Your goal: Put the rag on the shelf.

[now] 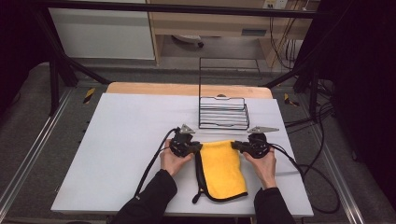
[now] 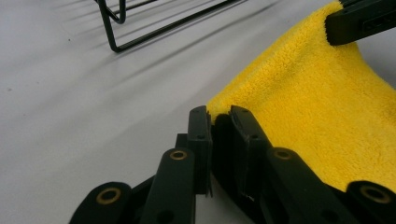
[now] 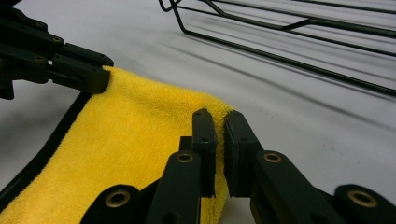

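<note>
White tabletop carries a yellow cloth near its front edge, before a wire rack. Left gripper and right gripper each pinch a far corner.

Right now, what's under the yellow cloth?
The white table top shows all around the yellow cloth, which lies folded on it. Whatever sits beneath or inside the fold is covered. Both claws pinch its far corners.

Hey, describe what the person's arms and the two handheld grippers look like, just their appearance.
Both forearms wear dark long sleeves. The left gripper and right gripper are black, each topped by a grey three-cornered plate and trailing a black cable. Up close, the jaws are flat black bars on linked arms with brass-coloured pivot rings.
</note>
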